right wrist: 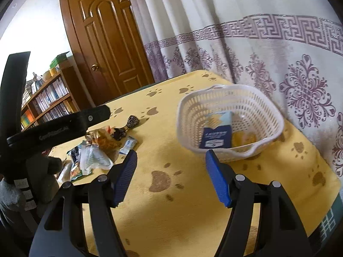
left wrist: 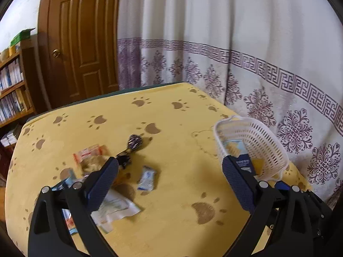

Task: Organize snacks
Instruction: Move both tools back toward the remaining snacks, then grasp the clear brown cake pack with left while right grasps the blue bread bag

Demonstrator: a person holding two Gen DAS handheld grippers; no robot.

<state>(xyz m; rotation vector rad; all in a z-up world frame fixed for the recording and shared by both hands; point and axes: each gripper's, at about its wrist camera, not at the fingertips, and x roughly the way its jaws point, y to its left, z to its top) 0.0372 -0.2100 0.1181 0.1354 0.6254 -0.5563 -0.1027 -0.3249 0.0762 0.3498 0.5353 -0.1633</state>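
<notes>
I count two packets already inside the white perforated plastic basket (right wrist: 230,107). The loose wrapped snacks (left wrist: 120,165) remain heaped on the yellow paw-print bench (right wrist: 182,192). Left tool (left wrist: 169,165) and right tool (right wrist: 171,154): both released, empty.

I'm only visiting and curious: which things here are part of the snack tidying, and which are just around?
Part of the job:
white basket
blue packet inside it
loose wrappers
small blue-white sachet

Just around:
bookshelf
door
curtain

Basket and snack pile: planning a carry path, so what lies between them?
Only bare paw-print cloth separates the basket from the snack pile, clearest in the right wrist view.
</notes>
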